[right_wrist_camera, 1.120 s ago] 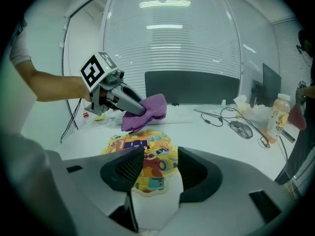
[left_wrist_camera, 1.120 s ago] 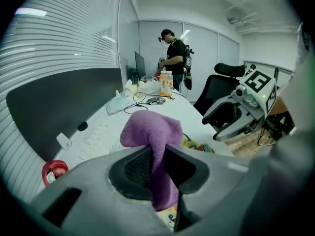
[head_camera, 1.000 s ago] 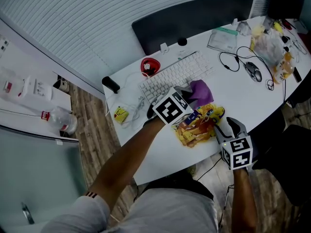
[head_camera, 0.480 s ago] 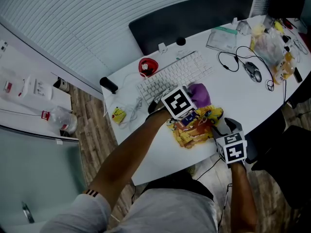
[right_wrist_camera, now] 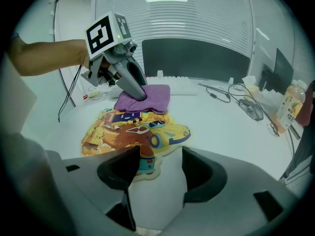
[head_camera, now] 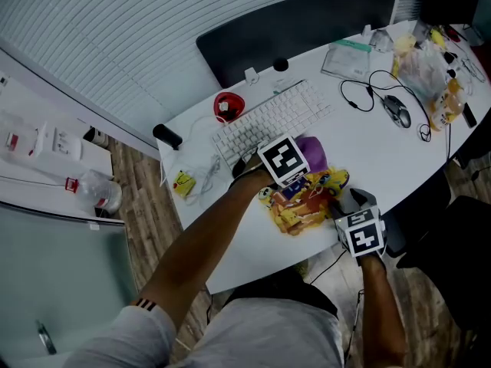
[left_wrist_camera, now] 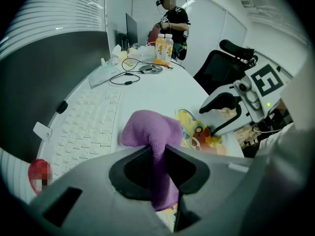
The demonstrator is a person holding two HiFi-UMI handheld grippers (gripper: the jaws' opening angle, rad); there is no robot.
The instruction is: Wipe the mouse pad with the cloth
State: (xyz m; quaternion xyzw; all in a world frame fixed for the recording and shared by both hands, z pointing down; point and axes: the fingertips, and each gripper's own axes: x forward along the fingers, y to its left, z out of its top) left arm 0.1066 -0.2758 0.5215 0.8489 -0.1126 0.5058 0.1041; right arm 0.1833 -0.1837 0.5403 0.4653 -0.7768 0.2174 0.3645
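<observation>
A purple cloth (head_camera: 312, 151) (right_wrist_camera: 145, 97) rests on the far end of a yellow and orange cartoon mouse pad (head_camera: 305, 199) (right_wrist_camera: 129, 132) on the white table. My left gripper (head_camera: 301, 172) (left_wrist_camera: 158, 167) is shut on the cloth (left_wrist_camera: 147, 130) and presses it down onto the pad (left_wrist_camera: 199, 132). My right gripper (head_camera: 347, 202) (right_wrist_camera: 155, 167) hangs low over the pad's near edge. Its jaws have just been opening and stand wide, with nothing gripped between them.
A white keyboard (head_camera: 270, 117) lies just behind the cloth, with a red object (head_camera: 225, 106) at its left. A mouse (head_camera: 399, 112), cables and bags fill the table's right end. The table's front edge (head_camera: 268, 263) is close. A black chair (left_wrist_camera: 224, 65) stands beside the table.
Both grippers have sunk toward the table. The left one has carried the cloth down onto the pad's far end. The right one has drawn in toward the pad's near edge.
</observation>
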